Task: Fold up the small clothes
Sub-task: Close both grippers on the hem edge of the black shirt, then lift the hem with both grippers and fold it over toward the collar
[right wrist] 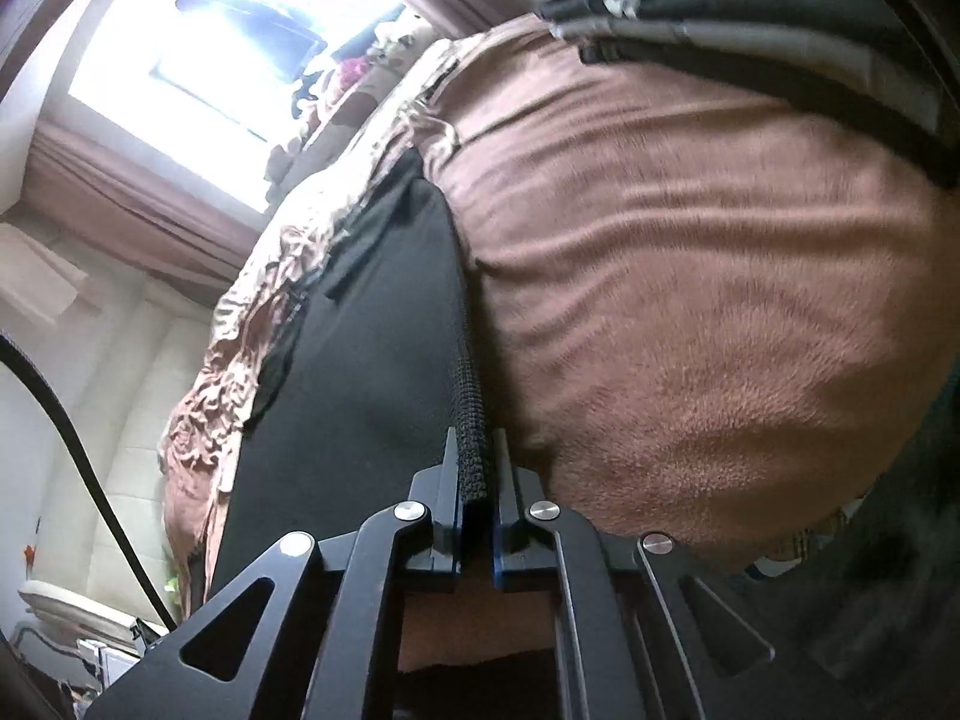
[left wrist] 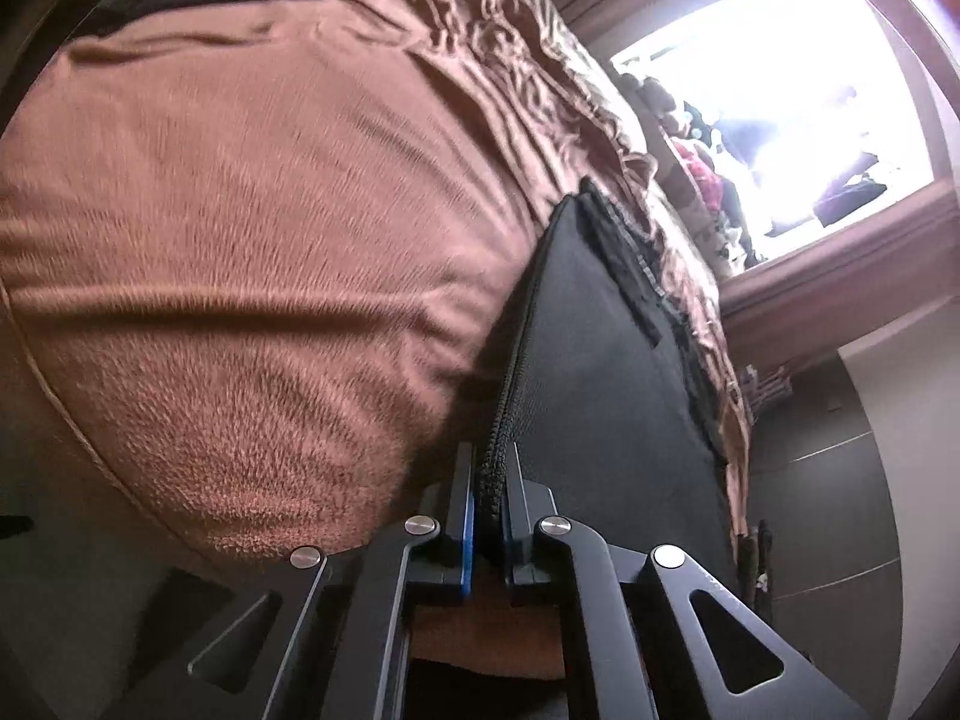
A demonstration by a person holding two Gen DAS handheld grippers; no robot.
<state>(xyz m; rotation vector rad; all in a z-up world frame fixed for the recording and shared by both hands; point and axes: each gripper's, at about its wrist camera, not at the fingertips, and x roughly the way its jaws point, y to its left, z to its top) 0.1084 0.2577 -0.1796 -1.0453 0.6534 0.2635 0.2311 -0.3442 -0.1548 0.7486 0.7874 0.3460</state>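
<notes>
Black garment (left wrist: 594, 360): a small dark cloth piece with a thick ribbed edge, lying on a brown fuzzy blanket (left wrist: 240, 240) that covers a bed. The ribbed edge is lifted and stretched taut between the two tools; the rest of the cloth slopes away from that edge toward the far side of the bed. In the right wrist view the same garment (right wrist: 360, 330) runs up from the jaws as a flat dark panel with its hem on the right.

Left gripper (left wrist: 489, 498): jaws pressed together, pinching the ribbed edge of the garment between blue-lined pads. Cloth fills the narrow gap between the fingers.

Right gripper (right wrist: 475, 480): jaws likewise pressed together on the ribbed edge, with the knit band standing up between the pads.

Blanket (right wrist: 690, 300) shows soft ripples close to the garment. Beyond it, a crumpled shinier brown sheet (left wrist: 480, 30) is bunched along the bed's far edge.

Surroundings: bright window (left wrist: 780, 90), overexposed, with brown curtain folds along its frame. Assorted items sit at the sill, too blurred to identify. Dark and grey clothing (right wrist: 750, 30) is piled at the blanket's far end in the right view. A black cable (right wrist: 66, 438) curves across the left of that view, over pale wall tiles.
</notes>
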